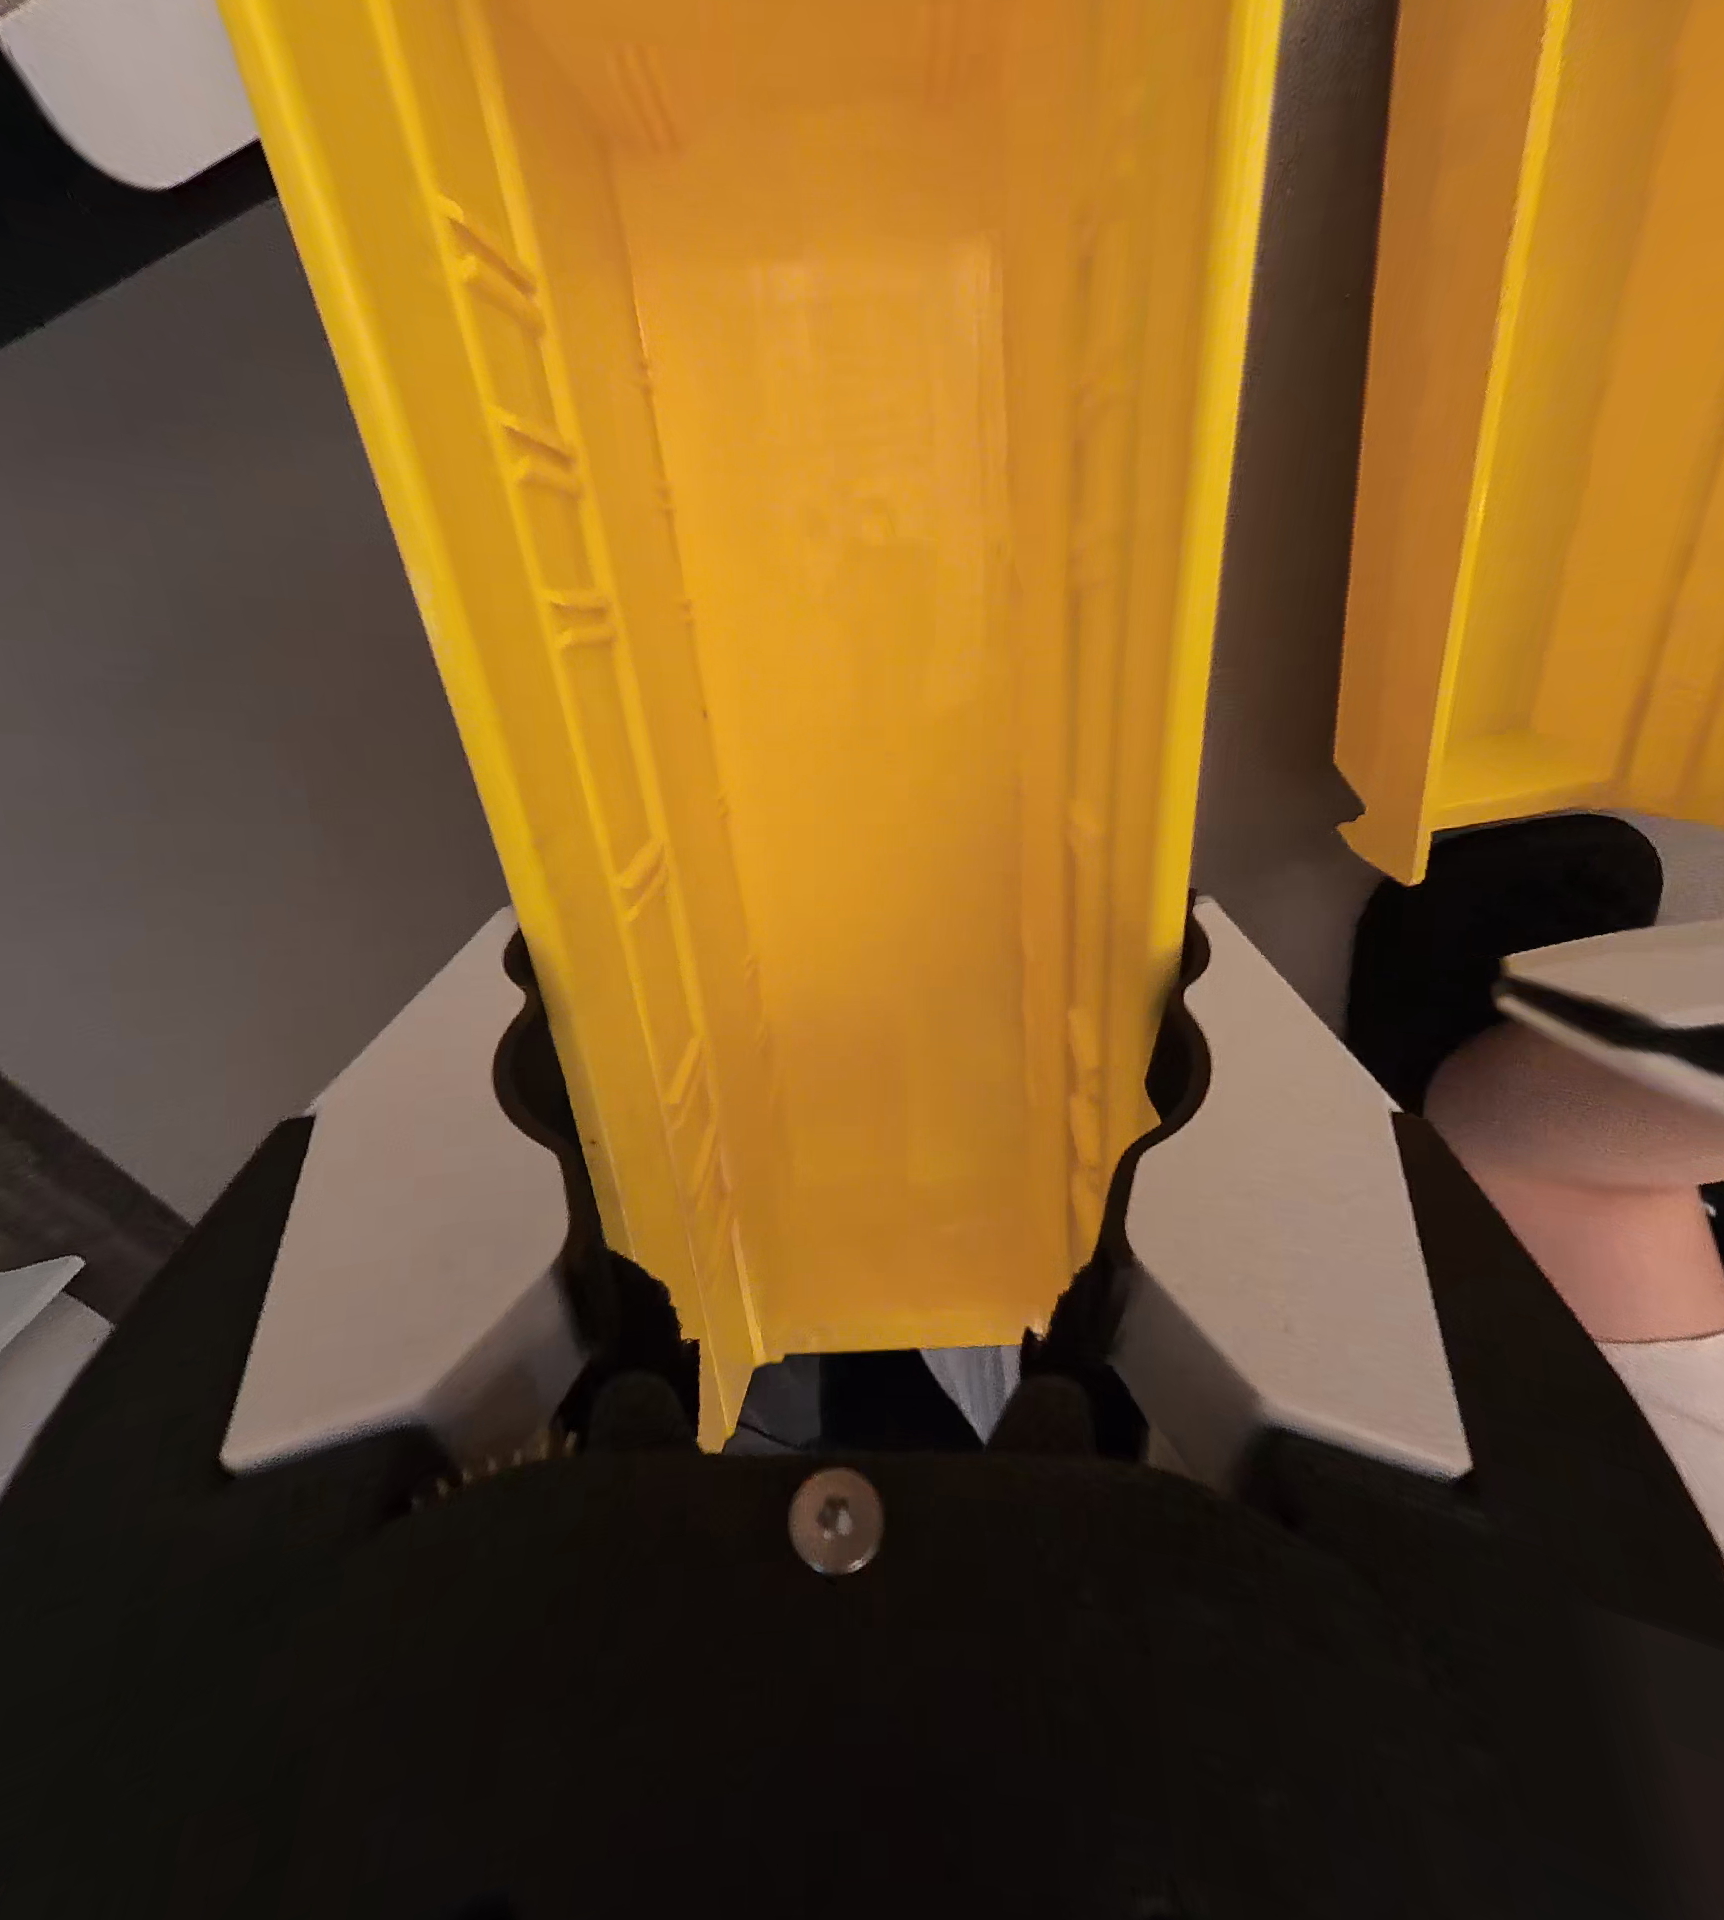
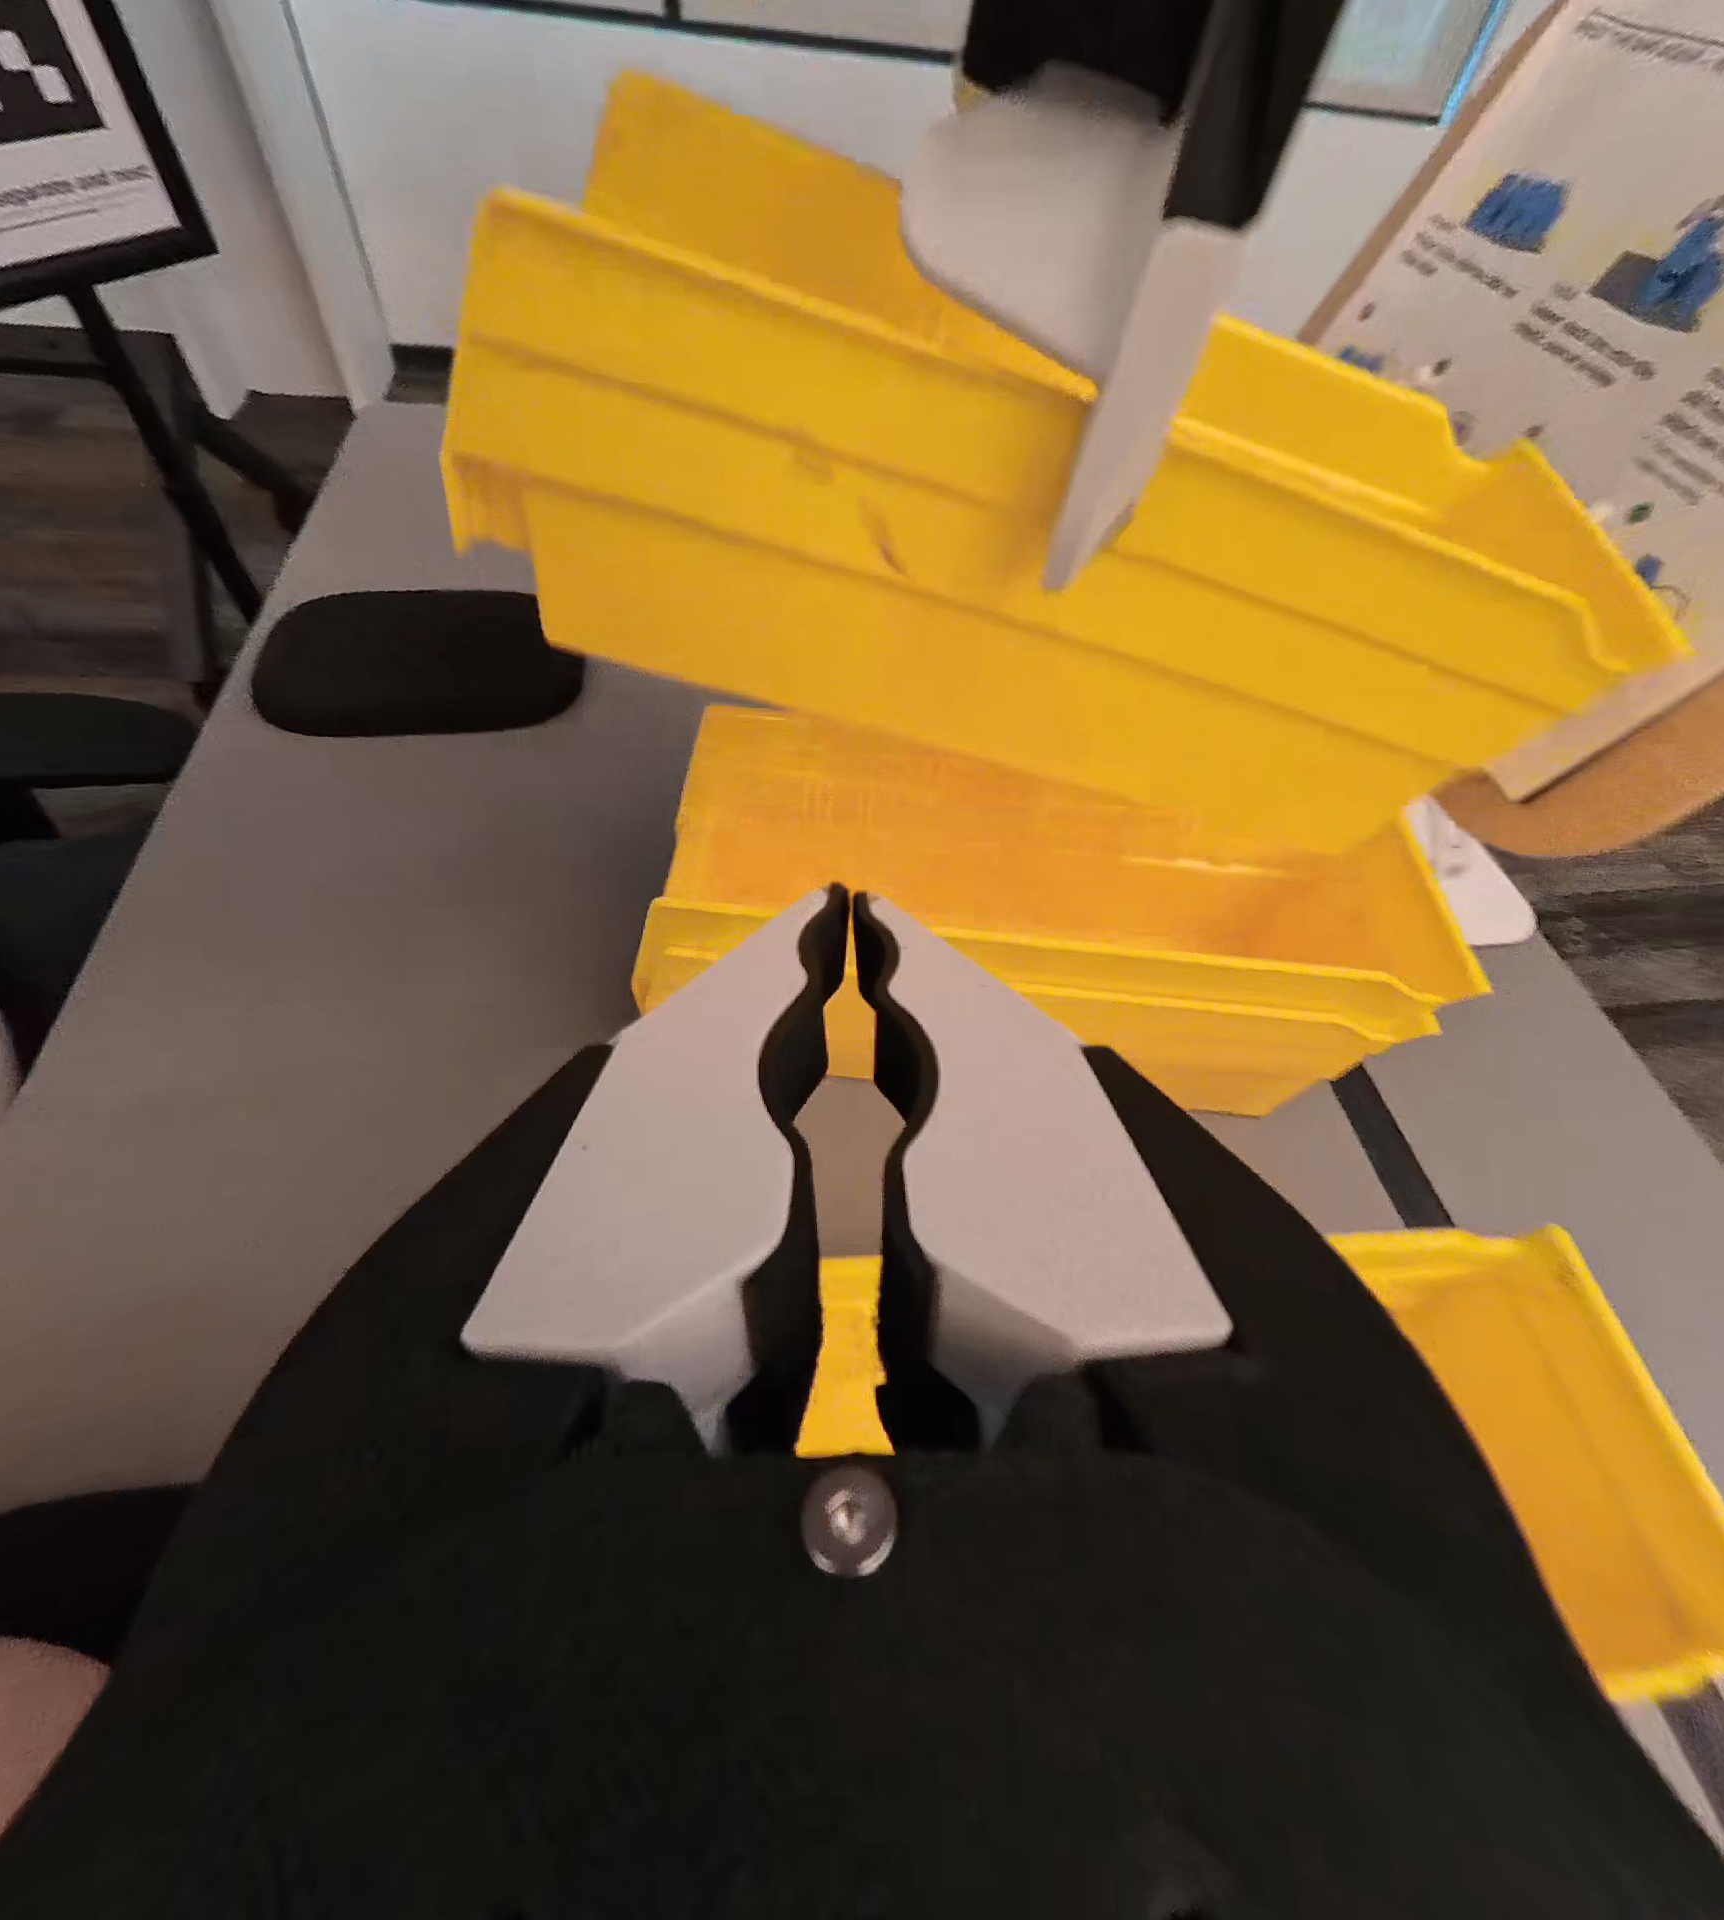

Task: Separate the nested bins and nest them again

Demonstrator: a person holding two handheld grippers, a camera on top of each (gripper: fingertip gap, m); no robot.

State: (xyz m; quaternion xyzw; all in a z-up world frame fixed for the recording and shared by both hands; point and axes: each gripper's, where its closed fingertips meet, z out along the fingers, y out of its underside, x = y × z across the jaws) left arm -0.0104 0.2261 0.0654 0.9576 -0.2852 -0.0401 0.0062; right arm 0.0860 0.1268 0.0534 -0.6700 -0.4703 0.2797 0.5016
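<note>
Tilting yellow bin [image 2: 941, 582], long axis sloping down rightward.

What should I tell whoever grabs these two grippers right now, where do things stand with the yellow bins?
Left gripper: jaws wide, clamped across a yellow bin, holding it tilted in the air over the table.
Right gripper: fingertips shut; a yellow edge shows near their base, and whether it is gripped is unclear.
A second bin sits on the table below the lifted one; a third bin lies nearer, by the right gripper.
Done: bins separated.
Left: nest them again; the lifted bin likely goes down first.
</note>
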